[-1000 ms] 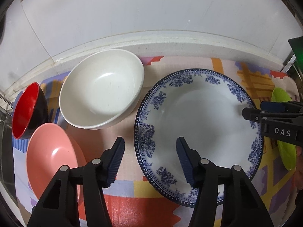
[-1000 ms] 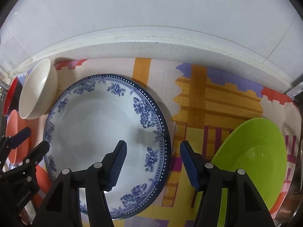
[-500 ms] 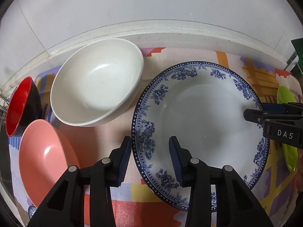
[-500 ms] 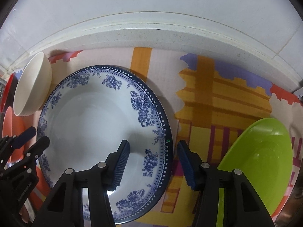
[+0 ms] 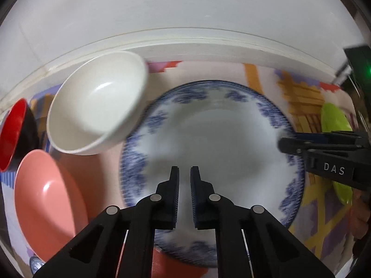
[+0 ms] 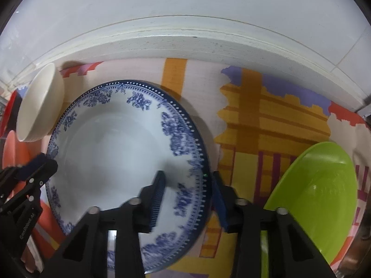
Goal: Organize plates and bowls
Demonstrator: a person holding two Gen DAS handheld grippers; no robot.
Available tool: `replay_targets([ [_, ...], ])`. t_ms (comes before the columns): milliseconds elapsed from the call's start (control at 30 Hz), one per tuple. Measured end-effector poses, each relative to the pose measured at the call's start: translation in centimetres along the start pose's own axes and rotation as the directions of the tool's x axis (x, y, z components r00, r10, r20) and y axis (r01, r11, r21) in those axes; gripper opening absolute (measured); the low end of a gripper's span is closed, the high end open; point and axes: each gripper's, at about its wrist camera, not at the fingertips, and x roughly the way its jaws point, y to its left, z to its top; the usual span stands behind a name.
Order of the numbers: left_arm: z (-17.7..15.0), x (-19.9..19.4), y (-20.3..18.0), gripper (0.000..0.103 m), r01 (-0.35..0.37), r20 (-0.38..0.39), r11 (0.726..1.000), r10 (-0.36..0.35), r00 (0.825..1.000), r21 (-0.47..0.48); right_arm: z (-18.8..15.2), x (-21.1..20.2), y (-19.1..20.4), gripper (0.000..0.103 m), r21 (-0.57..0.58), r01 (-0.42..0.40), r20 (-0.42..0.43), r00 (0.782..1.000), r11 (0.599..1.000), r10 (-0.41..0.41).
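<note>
Both pairs of jaws have drawn in since a second ago, and the blue-and-white plate (image 6: 111, 153) now looms larger and sits further left under the left gripper (image 5: 184, 171) than it did. That gripper's jaws, which had stood either side of the plate's left rim, have just been closing and are now down to a thin slit. Only the plate's white inside shows through the slit, and I can see no rim pinched there. From the right wrist view its tip sits right at the plate's left edge.

On the other side, the right gripper (image 6: 187, 173) has also just been closing and stands narrow but not shut, pointing steeply down. It straddles the plate's right rim, with one finger over the flowered band inside and the other just beside the outer edge. The pads do not look pressed onto it.

The plate lies on the patterned mat (image 6: 266, 115) in the middle of the row, in front of the white ledge (image 6: 185, 44) at the far side. A white bowl (image 5: 97, 102) leans against its far left edge. Further left a red bowl (image 5: 14, 134) with a black outside stands tilted, and a pink bowl (image 5: 46, 199) lies nearer. To the right, apart from the plate, a lime green dish (image 6: 317, 190) rests on the mat. The plate and mat look smeared in the left wrist view
</note>
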Motion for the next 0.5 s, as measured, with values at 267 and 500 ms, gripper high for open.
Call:
replay_targets([
  [267, -0.9, -0.1, 2.0, 0.033, -0.076, -0.014, 0.996, 0.075, 0.997, -0.044, -0.9, -0.5, 1.5, 0.031, -0.045, 0.031, 0.009, 0.999, 0.998, -0.031],
  [500, -0.7, 0.2, 3.2, 0.051, -0.093, -0.040, 0.992, 0.090, 0.995, -0.082, -0.8, -0.4, 3.3, 0.033, -0.073, 0.086, 0.005, 0.996, 0.994, -0.086],
])
